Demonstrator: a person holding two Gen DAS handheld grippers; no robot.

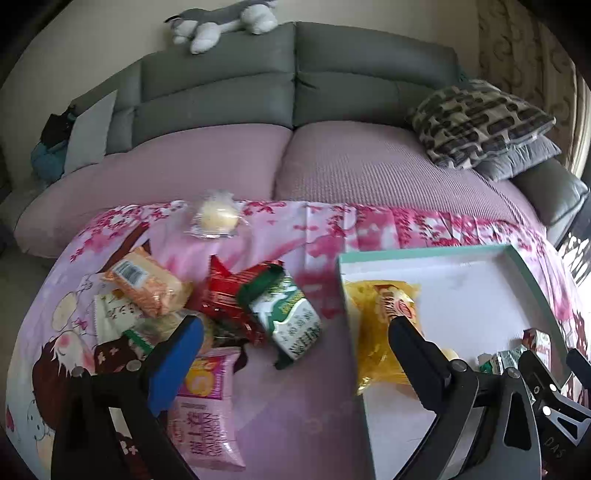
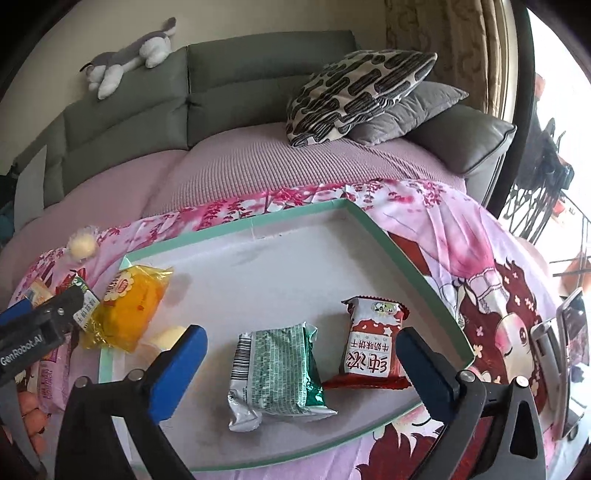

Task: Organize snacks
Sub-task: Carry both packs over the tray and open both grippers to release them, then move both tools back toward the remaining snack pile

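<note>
**Snacks split between a heap on the cloth and the shallow box**

Where the left wrist camera looks, a pink blossom-print cloth covers the desk in front of a grey sofa with a mauve seat cover, a plush dog on its backrest and patterned cushions at its right end. A heap of snack packets lies on the cloth left of a teal-rimmed box; a yellow packet rests inside the box at its left wall. One clear-wrapped bun sits apart, near the cloth's far edge. The left gripper has its fingers spread wide, nothing between them.

From the right wrist camera, the box holds a green packet and a red packet side by side, with the yellow packet at the left. The right gripper stands wide above them, gripping nothing.
</note>
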